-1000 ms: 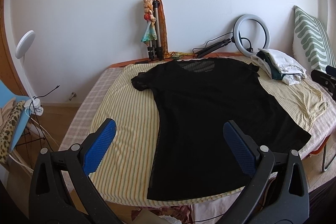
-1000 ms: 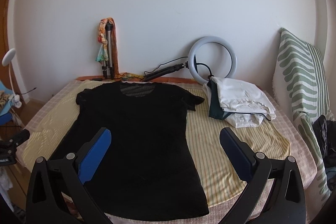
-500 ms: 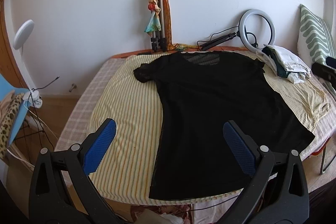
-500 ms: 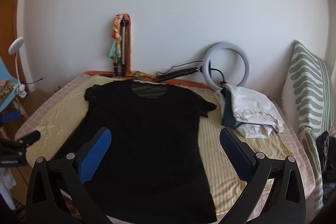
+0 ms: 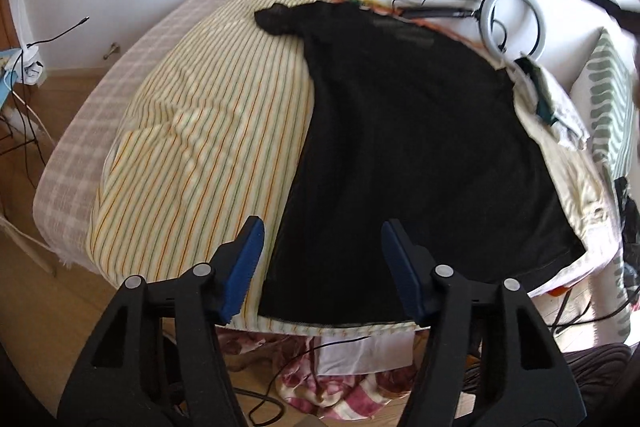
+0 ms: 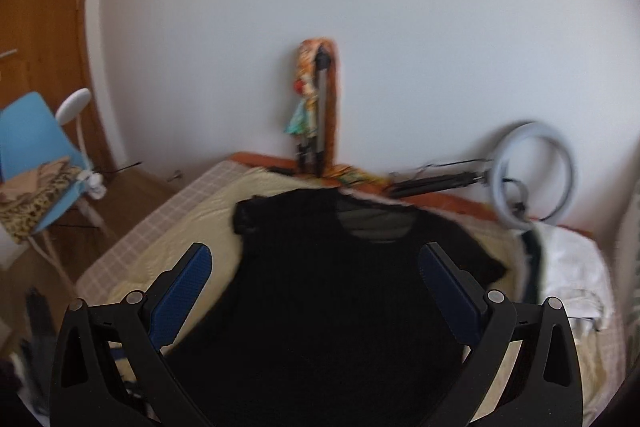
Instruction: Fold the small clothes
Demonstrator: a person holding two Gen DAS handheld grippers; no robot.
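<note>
A black T-shirt [image 5: 408,131] lies spread flat on a yellow striped cloth [image 5: 208,131] on the bed, neck toward the wall. My left gripper [image 5: 322,263] is open and empty, hovering above the shirt's near left hem corner. In the right wrist view the shirt [image 6: 340,307] fills the lower middle. My right gripper [image 6: 316,291] is open and empty, above the shirt's middle. That view is blurred.
A pile of folded white and green clothes [image 5: 556,111] lies at the bed's right side. A ring light [image 5: 514,21] and a tripod with a scarf [image 6: 320,111] stand at the wall. A green patterned pillow [image 5: 608,107] is far right. A blue chair [image 6: 36,147] stands left.
My left gripper has moved forward and down toward the shirt's near hem, and its jaws have narrowed. My right gripper has swung left and risen over the shirt.
</note>
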